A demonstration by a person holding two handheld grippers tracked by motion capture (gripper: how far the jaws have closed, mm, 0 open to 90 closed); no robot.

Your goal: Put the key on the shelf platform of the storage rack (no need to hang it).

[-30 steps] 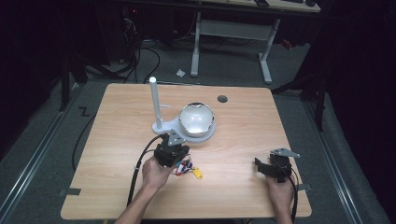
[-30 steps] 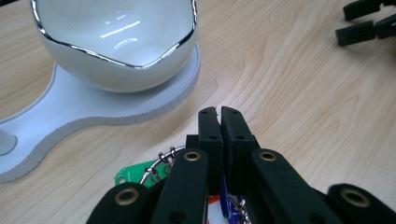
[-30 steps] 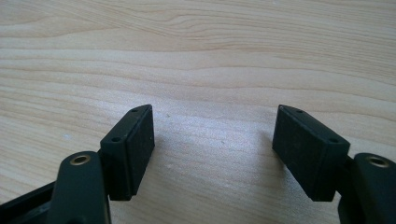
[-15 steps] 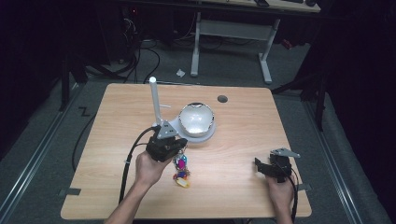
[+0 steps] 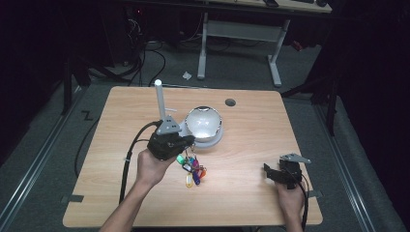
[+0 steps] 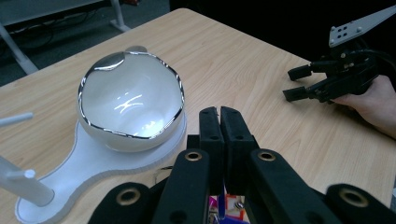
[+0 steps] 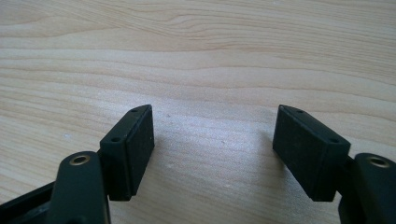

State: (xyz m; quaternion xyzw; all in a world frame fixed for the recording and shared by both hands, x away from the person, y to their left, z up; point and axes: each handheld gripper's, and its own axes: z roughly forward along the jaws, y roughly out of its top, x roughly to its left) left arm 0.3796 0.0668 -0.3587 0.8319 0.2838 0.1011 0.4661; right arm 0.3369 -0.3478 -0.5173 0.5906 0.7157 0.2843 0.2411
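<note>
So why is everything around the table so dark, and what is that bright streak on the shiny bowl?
High view: light falls on the table, the room behind stays dim. Left gripper view: the streak on the bowl is glare from overhead light, and the near jaws look soft. Right gripper view: wood grain sharp, faint shadows beside the jaws.

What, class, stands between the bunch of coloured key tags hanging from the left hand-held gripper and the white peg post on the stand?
Nothing visible stands between them. The bunch of coloured key tags hangs from the shut left hand-held gripper, above the wooden table. The white peg post rises just behind; the shiny round bowl sits to its right, off the path.
</note>
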